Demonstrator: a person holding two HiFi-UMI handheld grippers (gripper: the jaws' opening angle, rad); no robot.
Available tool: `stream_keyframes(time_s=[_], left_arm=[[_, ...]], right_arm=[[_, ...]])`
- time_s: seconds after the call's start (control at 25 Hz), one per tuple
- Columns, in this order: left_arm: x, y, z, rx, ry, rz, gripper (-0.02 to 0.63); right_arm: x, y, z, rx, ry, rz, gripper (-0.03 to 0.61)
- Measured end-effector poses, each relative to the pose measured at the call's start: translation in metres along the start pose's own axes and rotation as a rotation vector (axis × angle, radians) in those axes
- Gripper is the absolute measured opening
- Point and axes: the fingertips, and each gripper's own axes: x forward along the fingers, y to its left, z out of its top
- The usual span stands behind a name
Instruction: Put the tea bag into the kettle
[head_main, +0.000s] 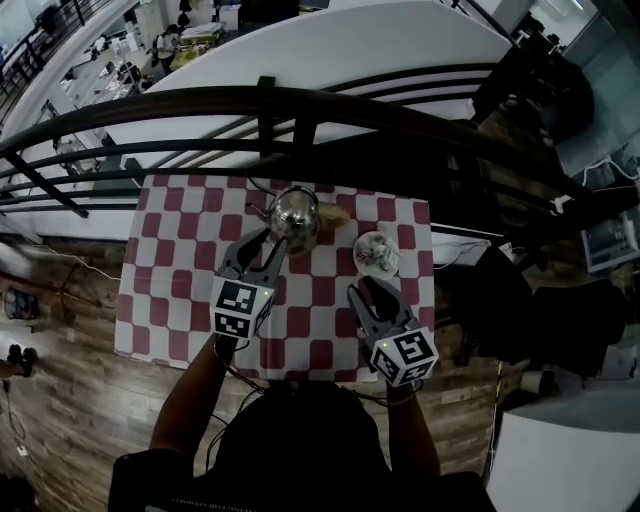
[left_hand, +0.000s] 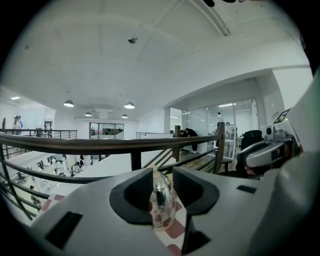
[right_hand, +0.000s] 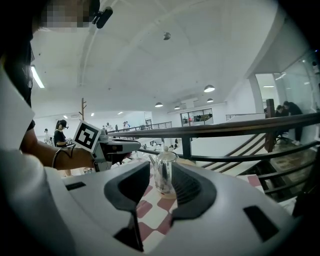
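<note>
The metal kettle (head_main: 296, 215) stands with its lid on at the far middle of the checked table (head_main: 180, 300). A small glass jar (head_main: 376, 252) with something pale inside stands to its right. My left gripper (head_main: 265, 243) is open just short of the kettle's near left side, and the kettle (left_hand: 161, 200) shows through its gap (left_hand: 162, 187). My right gripper (head_main: 370, 288) is open just short of the jar, with nothing between its jaws. It (right_hand: 160, 181) looks at the kettle (right_hand: 163, 167). I cannot make out a tea bag.
A tan flat thing (head_main: 336, 212) lies right behind the kettle. A black railing (head_main: 300, 100) runs close along the table's far edge. Wooden floor (head_main: 70, 400) lies to the left of the table, and dark clutter (head_main: 500, 290) stands to its right. The left gripper's marker cube (right_hand: 89, 136) shows at the right gripper view's left.
</note>
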Motion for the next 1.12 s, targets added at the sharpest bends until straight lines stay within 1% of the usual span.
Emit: stream_keyframes(time_s=[0.08, 0.2, 0.36, 0.52, 0.84, 0.88, 0.92, 1.12], left_arm=[[0.019, 0.007, 0.002, 0.013, 0.014, 0.007, 0.123], [0.049, 0.010, 0.005, 0.022, 0.035, -0.006, 0.123], [0.079, 0.016, -0.007, 0.026, 0.087, -0.006, 0.123], [0.101, 0.018, -0.018, 0.022, 0.123, -0.008, 0.123], [0.125, 0.023, -0.022, 0.043, 0.155, -0.001, 0.122], [0.125, 0.023, -0.023, 0.052, 0.158, 0.006, 0.120], [0.125, 0.024, -0.024, 0.062, 0.162, 0.014, 0.104], [0.120, 0.025, -0.023, 0.080, 0.175, 0.013, 0.100]], right_arm=[[0.003, -0.011, -0.001, 0.009, 0.003, -0.003, 0.126], [0.006, -0.026, -0.004, 0.033, 0.006, -0.007, 0.126], [0.006, -0.040, -0.009, 0.056, 0.017, -0.018, 0.126], [0.001, -0.057, -0.011, 0.075, 0.002, -0.057, 0.126], [0.003, -0.070, -0.015, 0.103, -0.001, -0.080, 0.126], [0.004, -0.070, -0.015, 0.104, -0.001, -0.080, 0.126], [0.005, -0.071, -0.014, 0.105, -0.001, -0.080, 0.126], [0.009, -0.070, -0.014, 0.100, 0.000, -0.072, 0.126]])
